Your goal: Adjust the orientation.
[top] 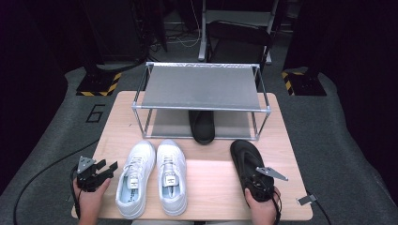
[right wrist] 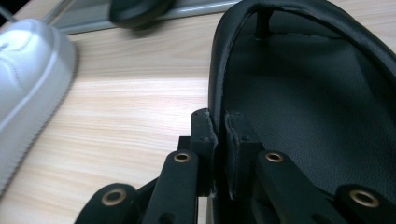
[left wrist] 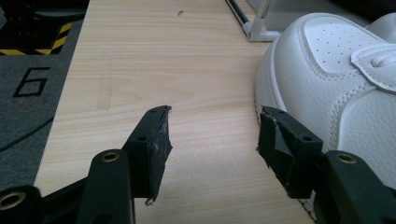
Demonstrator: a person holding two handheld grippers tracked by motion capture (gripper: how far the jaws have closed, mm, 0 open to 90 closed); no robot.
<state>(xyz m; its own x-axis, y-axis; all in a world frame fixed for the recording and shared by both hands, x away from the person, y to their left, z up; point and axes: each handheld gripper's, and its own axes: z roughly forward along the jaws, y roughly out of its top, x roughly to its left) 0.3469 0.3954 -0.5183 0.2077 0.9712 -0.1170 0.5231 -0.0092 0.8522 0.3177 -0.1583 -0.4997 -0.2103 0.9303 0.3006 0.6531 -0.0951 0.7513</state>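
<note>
Your right gripper [top: 257, 179] has its fingers [right wrist: 204, 135] pinching the heel-side rim of the black slipper [top: 247, 159], one finger outside the wall and one inside. That slipper lies on the table [top: 206, 185] in front of the metal shoe rack [top: 202, 86], just off the rack's front right corner, toe toward the rack. Its partner, the second black slipper [top: 202, 126], already sits on the rack's lower shelf with its heel sticking out past the front bar.

The slipper looks light and soft, with a thin, flexible wall, so expect it to sag and swing from a rim grip instead of staying level. The pinch is at the very back edge, so the long toe end will likely droop as you lift. Keep the pinch firm; the material looks smooth and could slide out of a light hold. A deeper bite on the side wall nearer the middle would carry it flatter, if this one feels loose.

Your left gripper [left wrist: 212, 133] has its fingers spread apart with nothing between them, low over the table in front of the rack's left side, just beside the white sneakers [top: 152, 176].
</note>
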